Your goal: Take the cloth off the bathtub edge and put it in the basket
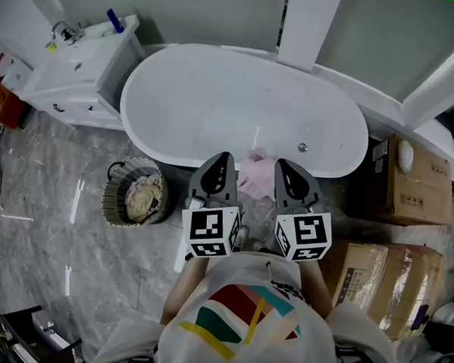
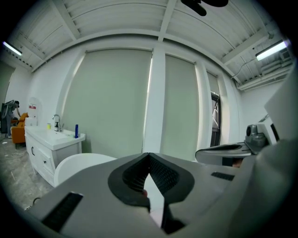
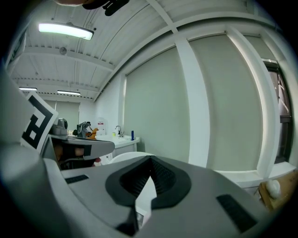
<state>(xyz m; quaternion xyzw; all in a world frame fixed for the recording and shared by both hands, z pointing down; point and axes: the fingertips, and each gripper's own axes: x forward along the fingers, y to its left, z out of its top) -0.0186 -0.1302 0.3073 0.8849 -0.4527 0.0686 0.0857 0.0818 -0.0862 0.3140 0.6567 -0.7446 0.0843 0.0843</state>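
I look down on a grey marbled floor [image 1: 42, 228]. A white vanity [image 1: 80, 78] in the corner carries a tap [image 1: 64, 30] and a blue bottle [image 1: 115, 21], and cardboard boxes [image 1: 413, 187] crowd the right. Ahead, pale green blinds [image 2: 111, 102] hang on both sides of a white pillar [image 2: 156, 102]. A strip light [image 3: 65, 30] glows on the ribbed ceiling [image 2: 121, 18].

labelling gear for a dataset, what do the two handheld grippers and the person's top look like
Both the left gripper and right gripper have grey, tapered bodies with black ribbed pads. Each carries a white cube printed with black square markers: left cube, right cube. The person wears a white shirt with red, teal and yellow stripes.
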